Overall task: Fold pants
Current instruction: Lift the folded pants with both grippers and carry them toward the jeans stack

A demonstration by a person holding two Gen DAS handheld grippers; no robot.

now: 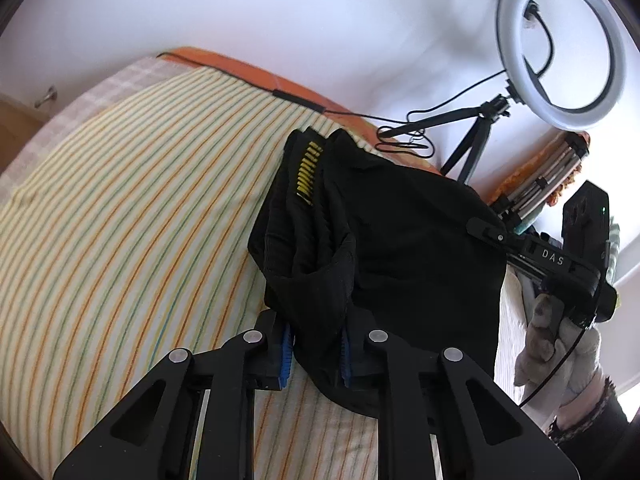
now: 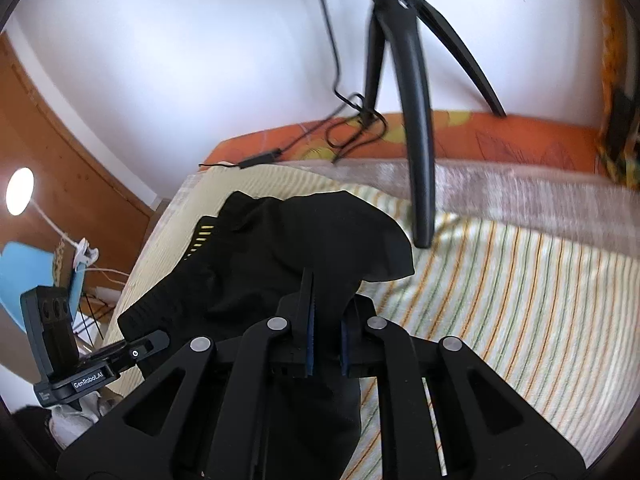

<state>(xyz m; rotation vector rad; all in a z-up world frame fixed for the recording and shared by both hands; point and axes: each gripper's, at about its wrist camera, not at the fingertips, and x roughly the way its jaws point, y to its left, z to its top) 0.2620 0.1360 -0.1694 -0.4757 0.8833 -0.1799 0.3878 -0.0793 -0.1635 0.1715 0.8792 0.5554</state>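
Right now you have the black pants [image 1: 400, 240] bunched up on the striped bed sheet [image 1: 120, 220], lifted at the near edge, with each tool nipping a fold of the fabric. Your left tool [image 1: 316, 354] is narrowed down onto a hanging wad of cloth, blue pads [image 1: 285, 354] pressing on either side of it. Your right tool [image 2: 326, 344] is also pinched nearly shut on a thin ridge of the same garment.

Both bites look shallow, so the cloth could slide out as you raise or spread it, and the weight of the heap would do the pulling. The waistband with the yellow lettering [image 1: 306, 172] is crumpled under other layers; if you lift without shaking those out, you likely fold in a twist. Watch the tripod leg [image 2: 416, 140] standing on the bed just beyond the pants and the loose cable [image 2: 344, 128] behind it: a wide sweep with your right hand could snag either and tip the ring light [image 1: 560, 44].
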